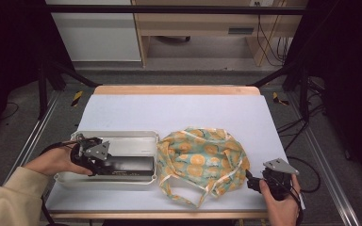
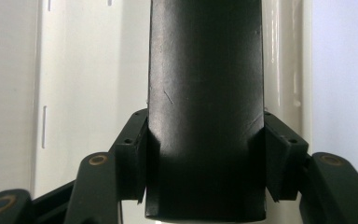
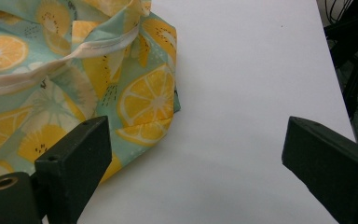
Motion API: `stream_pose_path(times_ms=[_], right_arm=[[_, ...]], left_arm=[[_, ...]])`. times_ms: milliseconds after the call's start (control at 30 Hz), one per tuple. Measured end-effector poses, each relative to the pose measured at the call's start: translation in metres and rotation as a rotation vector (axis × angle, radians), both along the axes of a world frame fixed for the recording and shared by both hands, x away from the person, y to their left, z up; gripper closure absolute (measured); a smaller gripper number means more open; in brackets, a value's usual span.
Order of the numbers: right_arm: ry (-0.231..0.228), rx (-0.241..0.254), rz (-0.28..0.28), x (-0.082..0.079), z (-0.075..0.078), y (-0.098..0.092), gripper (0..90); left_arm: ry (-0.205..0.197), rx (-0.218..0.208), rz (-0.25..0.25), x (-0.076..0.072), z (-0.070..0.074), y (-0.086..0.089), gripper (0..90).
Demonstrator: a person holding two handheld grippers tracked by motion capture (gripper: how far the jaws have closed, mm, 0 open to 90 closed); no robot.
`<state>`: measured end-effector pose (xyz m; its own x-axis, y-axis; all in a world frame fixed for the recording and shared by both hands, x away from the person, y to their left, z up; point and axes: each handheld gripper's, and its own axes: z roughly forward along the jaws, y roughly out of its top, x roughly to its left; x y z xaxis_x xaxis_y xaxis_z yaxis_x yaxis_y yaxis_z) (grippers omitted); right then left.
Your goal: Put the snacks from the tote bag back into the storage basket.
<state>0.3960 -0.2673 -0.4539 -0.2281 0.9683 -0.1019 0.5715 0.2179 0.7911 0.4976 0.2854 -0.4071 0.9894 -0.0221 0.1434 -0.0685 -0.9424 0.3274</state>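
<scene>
A long black box [image 2: 206, 107] lies in a white plastic tray [image 1: 122, 137] at the table's front left. My left gripper [image 1: 104, 162] is shut on one end of the black box [image 1: 131, 165], its pads [image 2: 135, 154] pressed against both sides. A teal cloth bag [image 1: 200, 157] printed with orange slices lies crumpled in the middle of the table. At the front right, my right gripper [image 1: 252, 181] stands open just off the bag's corner [image 3: 149, 112], with only bare table between its pads [image 3: 74, 158].
The white tabletop [image 1: 179, 110] has a wooden strip along its far edge. The bag's handles [image 1: 184, 195] trail toward the front edge. Black frame posts and cables stand off both sides of the table.
</scene>
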Motion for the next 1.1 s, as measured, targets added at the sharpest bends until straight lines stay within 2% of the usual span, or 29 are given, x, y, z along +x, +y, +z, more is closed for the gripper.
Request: stream_pose_path(times_ms=[267,567,600,700,1100], right_arm=[[0.005,-0.006,0.003,0.0008,-0.0006,0.0002,8.6],[0.008,-0.001,0.002,0.0005,-0.0008,0.001,8.2],[0.008,-0.001,0.004,0.0006,-0.0009,0.0014,8.2],[0.009,-0.001,0.004,0.0005,-0.0009,0.0022,8.2],[0.018,0.0,0.008,0.001,-0.0022,0.0032,8.2]], left_arm=[[0.002,0.006,-0.003,0.001,-0.0017,-0.0011,43.3],[0.007,-0.004,-0.005,0.0019,-0.0022,-0.0001,43.2],[0.013,-0.015,0.005,0.0015,-0.0032,-0.0001,43.1],[0.013,-0.002,-0.004,0.0029,-0.004,0.0,43.1],[0.036,0.007,0.001,0.0065,-0.0092,0.0005,42.9]])
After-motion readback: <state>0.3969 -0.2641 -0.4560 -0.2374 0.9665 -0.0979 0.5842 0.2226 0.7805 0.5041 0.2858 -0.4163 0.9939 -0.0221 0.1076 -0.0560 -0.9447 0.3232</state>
